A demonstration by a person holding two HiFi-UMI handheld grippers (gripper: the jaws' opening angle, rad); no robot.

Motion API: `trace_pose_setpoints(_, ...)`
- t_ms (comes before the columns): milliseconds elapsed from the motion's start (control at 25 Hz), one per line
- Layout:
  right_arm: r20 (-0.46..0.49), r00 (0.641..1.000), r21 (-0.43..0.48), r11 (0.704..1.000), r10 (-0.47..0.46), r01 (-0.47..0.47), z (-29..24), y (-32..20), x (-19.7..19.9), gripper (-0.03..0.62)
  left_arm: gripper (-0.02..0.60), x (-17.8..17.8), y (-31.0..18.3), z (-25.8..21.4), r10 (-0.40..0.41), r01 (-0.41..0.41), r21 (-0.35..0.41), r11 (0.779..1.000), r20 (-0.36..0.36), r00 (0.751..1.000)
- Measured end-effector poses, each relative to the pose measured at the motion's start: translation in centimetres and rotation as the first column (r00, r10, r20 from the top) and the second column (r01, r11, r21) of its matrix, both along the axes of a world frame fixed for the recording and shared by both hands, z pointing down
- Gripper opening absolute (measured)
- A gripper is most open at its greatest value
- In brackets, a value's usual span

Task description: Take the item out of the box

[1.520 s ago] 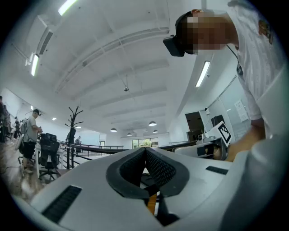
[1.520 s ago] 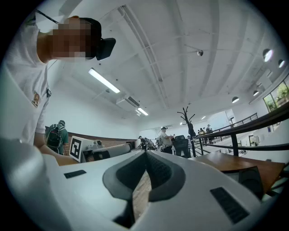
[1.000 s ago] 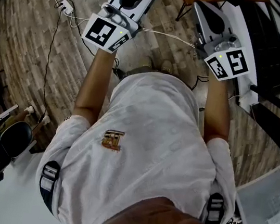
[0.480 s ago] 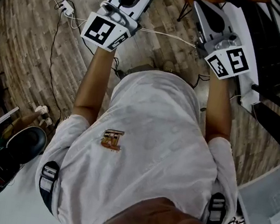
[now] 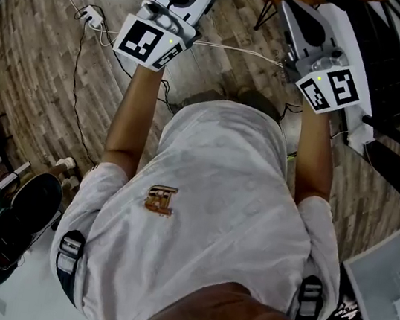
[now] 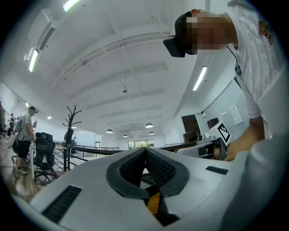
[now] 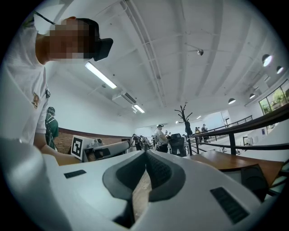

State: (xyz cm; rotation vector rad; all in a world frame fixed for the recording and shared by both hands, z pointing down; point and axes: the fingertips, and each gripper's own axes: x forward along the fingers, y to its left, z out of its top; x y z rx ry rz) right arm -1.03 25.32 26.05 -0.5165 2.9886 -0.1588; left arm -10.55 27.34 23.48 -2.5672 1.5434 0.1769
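left gripper (image 6: 145, 152): we see its jaws shut together on nothing; held out above the wooden floor (image 5: 41, 70) | right gripper (image 7: 145, 155): jaws together too, nothing between them; level beside the left one, near a brown table (image 7: 226, 164) | box and item: we find them in no view

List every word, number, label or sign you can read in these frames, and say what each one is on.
No text here is legible.
Shirt emblem: gold-brown mark, too blurred to read.
Marker cubes: black-and-white square patterns only, no letters or digits.
Grey sheet at lower right: print too small to read.
Wall notices in the left gripper view: too small to read.
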Motion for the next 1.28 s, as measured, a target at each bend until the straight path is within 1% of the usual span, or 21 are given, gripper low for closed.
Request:
trace_pose_setpoints(200, -0.010, 1.000, 0.006, 1.000, 0.023, -0.023, 0.5, 0.9, -1.6, 0.031, 0.020, -1.9, 1.0, 0.4, 0.014, -0.014, 0.013, 1.000, 0.000, 1.000)
trace_pose_setpoints(360, -0.018, 1.000, 0.013, 1.000, 0.024, -0.024, 0.7, 1.4, -2.9, 0.031, 0.020, -3.5, 1.6, 0.6, 0.009, -0.009, 0.022, 1.000, -0.005, 1.000)
trace_pose_setpoints(720, -0.012, 0.999, 0.009, 0.999, 0.037, -0.037, 0.9, -0.7, -2.8, 0.031, 0.020, -4.2, -0.2, 0.6, -0.003, 0.003, 0.026, 1.000, -0.004, 1.000)
trace_pose_setpoints(1080, 0.007, 0.999, 0.001, 0.999, 0.041, -0.041, 1.3, -6.3, -3.7, 0.031, 0.020, -5.4, -5.2, 1.4, -0.011, 0.011, 0.008, 1.000, 0.011, 1.000)
trace_pose_setpoints(1280, 0.001, 0.999, 0.002, 0.999, 0.046, -0.046, 1.8, -10.4, -3.8, 0.031, 0.020, -5.6, -9.4, 1.8, -0.009, 0.009, 0.005, 1.000, 0.013, 1.000)
